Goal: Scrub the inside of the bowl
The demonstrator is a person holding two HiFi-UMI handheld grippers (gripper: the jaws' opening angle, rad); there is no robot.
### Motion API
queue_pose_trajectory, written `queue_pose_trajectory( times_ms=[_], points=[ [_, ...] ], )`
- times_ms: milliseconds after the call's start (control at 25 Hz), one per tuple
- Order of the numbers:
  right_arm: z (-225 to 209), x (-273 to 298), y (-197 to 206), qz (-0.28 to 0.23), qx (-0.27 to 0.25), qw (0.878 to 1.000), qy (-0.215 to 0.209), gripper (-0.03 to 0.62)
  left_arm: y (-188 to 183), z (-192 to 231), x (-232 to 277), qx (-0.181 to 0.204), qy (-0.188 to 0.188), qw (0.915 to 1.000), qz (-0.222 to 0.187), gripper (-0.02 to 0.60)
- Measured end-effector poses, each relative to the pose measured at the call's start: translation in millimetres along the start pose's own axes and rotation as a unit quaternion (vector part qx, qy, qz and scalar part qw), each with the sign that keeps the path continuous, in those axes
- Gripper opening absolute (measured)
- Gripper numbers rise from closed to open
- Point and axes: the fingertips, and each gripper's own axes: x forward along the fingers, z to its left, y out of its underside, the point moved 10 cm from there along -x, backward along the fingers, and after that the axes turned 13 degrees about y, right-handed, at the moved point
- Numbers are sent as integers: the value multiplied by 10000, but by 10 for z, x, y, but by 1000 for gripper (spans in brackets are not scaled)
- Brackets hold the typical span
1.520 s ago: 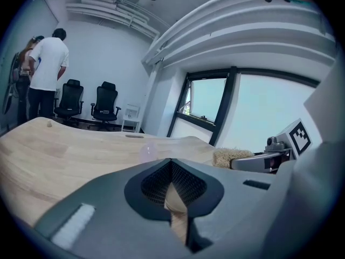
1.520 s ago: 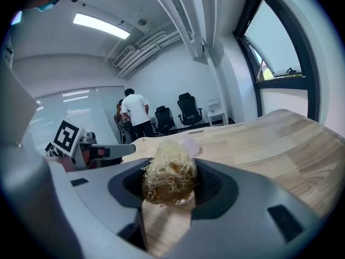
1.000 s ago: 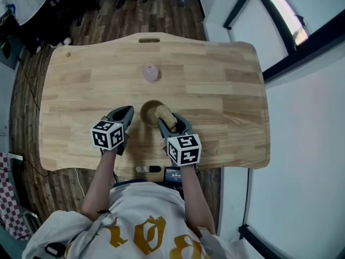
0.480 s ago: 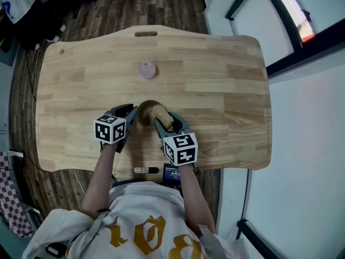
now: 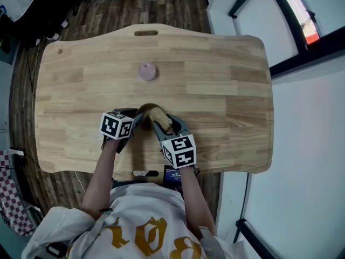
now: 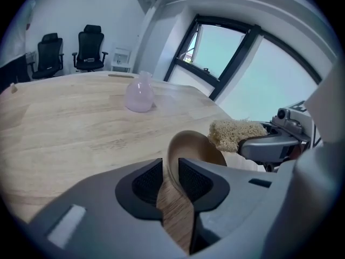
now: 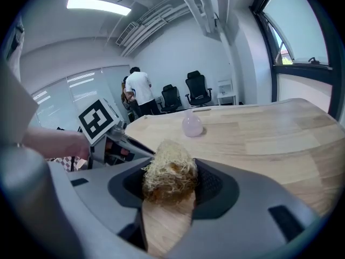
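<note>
Open tabletop (image 5: 226,90) all around, only a small pink vase (image 5: 147,70) well beyond the bowl (image 5: 145,111)

Right tool (image 7: 170,183) is clamped on a shaggy, straw-coloured scrubber (image 7: 168,171), jaws pressing both its sides. Beyond it, a pale pink vase (image 7: 192,125) stands upright on the wooden surface (image 7: 269,139). Far back, a person (image 7: 139,93) stands near black chairs (image 7: 197,89).

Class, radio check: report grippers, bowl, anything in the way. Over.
Left gripper shut on wooden bowl, at rim. Right gripper shut on loofah scrubber, beside bowl. Pink vase well clear; nothing blocking.
</note>
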Motion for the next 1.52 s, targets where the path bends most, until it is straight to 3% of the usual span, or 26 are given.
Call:
queue_pose_trajectory(
  times_ms=[400, 520, 640, 1520],
  points=[
    [41, 67, 20, 158, -128, 9998, -27, 195, -21, 75, -28, -280, -16, 9996, -64, 90],
    [49, 89, 30, 249, -138, 9996, -47, 195, -30, 86, -35, -361, -32, 9993, -92, 28],
    [64, 96, 49, 352, -173, 9992, -52, 195, -42, 75, -48, -402, -44, 9991, -108, 21],
    [275, -125, 81, 537, -535, 9971, 57, 195, -50, -315, -356, 135, -176, 9992, -344, 21]
  ],
)
